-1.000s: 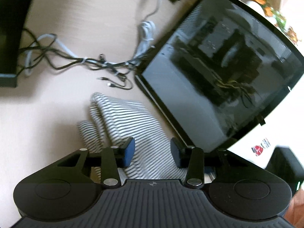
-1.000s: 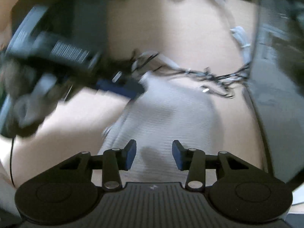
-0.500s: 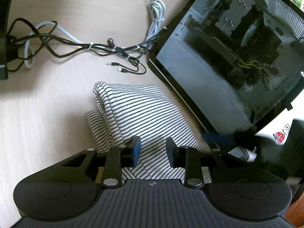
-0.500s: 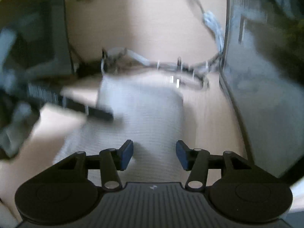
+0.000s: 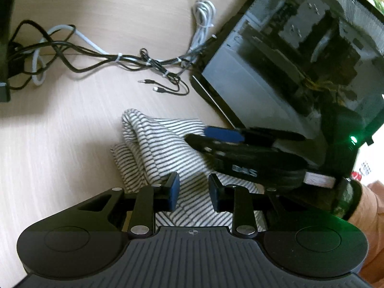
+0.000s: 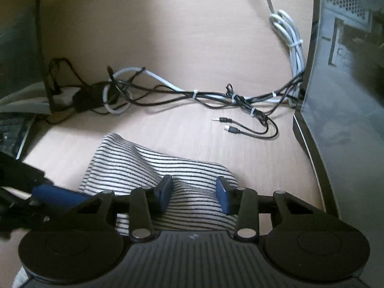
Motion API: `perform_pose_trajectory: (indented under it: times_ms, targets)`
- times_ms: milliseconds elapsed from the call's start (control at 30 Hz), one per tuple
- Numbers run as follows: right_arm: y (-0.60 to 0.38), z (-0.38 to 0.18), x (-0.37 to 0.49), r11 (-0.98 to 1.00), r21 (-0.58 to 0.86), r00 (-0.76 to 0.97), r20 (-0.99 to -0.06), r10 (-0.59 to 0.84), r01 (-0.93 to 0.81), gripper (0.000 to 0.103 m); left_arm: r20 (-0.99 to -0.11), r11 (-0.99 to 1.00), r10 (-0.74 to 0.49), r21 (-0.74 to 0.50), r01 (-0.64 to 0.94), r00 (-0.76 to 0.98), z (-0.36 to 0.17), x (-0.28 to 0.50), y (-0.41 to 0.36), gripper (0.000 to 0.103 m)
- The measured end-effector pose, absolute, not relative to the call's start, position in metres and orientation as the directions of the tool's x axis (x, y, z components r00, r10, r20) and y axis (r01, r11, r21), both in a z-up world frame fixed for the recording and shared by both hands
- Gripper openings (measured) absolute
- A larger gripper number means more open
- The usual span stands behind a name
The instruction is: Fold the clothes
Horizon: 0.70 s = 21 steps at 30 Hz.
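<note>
Lying in soft rounded folds on a pale wood-grain desk, the striped garment is a thin knit, white with fine dark lines, bunched into a thick rolled edge at its far end and flatter toward the cameras. It sits just beside a computer case whose dark glass side panel is glossy and shows the parts inside. The left gripper hangs low over the near part of the cloth with its matte black arms and blue pads a narrow gap apart; stripes show through the gap, and no fold is visibly pinched. The right gripper is over the same cloth nearer the case, its jaws closing with a raised ridge of fabric between them, the pads not yet pressing on it. In the left wrist view it reaches in from the right, held by a person's hand. Behind the garment a bundle of thin black and grey cables, bound with white ties, trails across the desk, two loose plugs lying beside it. A keyboard corner shows at the left edge of the right wrist view
</note>
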State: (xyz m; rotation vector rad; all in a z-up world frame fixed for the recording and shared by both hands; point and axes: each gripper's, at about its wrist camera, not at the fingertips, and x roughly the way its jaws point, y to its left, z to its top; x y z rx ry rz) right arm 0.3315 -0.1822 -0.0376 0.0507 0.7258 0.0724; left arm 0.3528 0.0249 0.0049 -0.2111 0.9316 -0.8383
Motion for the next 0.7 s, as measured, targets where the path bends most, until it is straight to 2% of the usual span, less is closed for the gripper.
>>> perform_pose_trajectory:
  times_ms: [100,167,267,300,400,533,633,667,700]
  targets:
    - [-0.187,-0.028,0.315,0.995,0.09,0.755,-0.651,0.081,-0.029,0.039,-0.63,0.723,-0.678,-0.476,0.501,0.38,0.018,0.356,0.032,0.047]
    - [-0.185,-0.022,0.297,0.996,0.09,0.762,-0.644,0.071,-0.016,0.041,-0.633,0.739,-0.663,-0.471,0.482,0.4,0.023,0.358,0.035,0.047]
    - [-0.182,-0.021,0.268,0.993,0.11,0.766,-0.636,0.099,-0.037,0.054,-0.665,0.741,-0.654,-0.467,0.483,0.36,0.012,0.359,0.028,0.044]
    - [-0.178,-0.025,0.261,0.994,0.102,0.76,-0.643,0.098,-0.042,0.054,-0.685,0.745,-0.644,-0.461,0.482,0.34,0.005,0.358,0.024,0.043]
    - [-0.167,-0.042,0.248,0.998,0.046,0.759,-0.649,0.054,-0.031,0.06,-0.702,0.743,-0.647,-0.491,0.456,0.299,-0.017,0.357,0.019,0.053]
    - [-0.16,-0.049,0.243,0.999,0.026,0.768,-0.64,-0.004,0.027,0.063,-0.696,0.747,-0.645,-0.49,0.449,0.315,-0.014,0.353,0.025,0.054]
    - [-0.161,-0.04,0.229,0.991,0.109,0.774,-0.634,0.008,0.079,0.071,-0.679,0.722,-0.67,-0.504,0.474,0.3,-0.01,0.342,0.03,0.058]
    - [-0.162,-0.037,0.223,0.986,0.139,0.777,-0.63,0.013,0.096,0.078,-0.663,0.707,-0.689,-0.525,0.474,0.293,-0.01,0.338,0.033,0.06]
    - [-0.163,-0.034,0.217,0.979,0.168,0.78,-0.626,0.018,0.112,0.085,-0.646,0.691,-0.707,-0.546,0.474,0.287,-0.011,0.335,0.036,0.067]
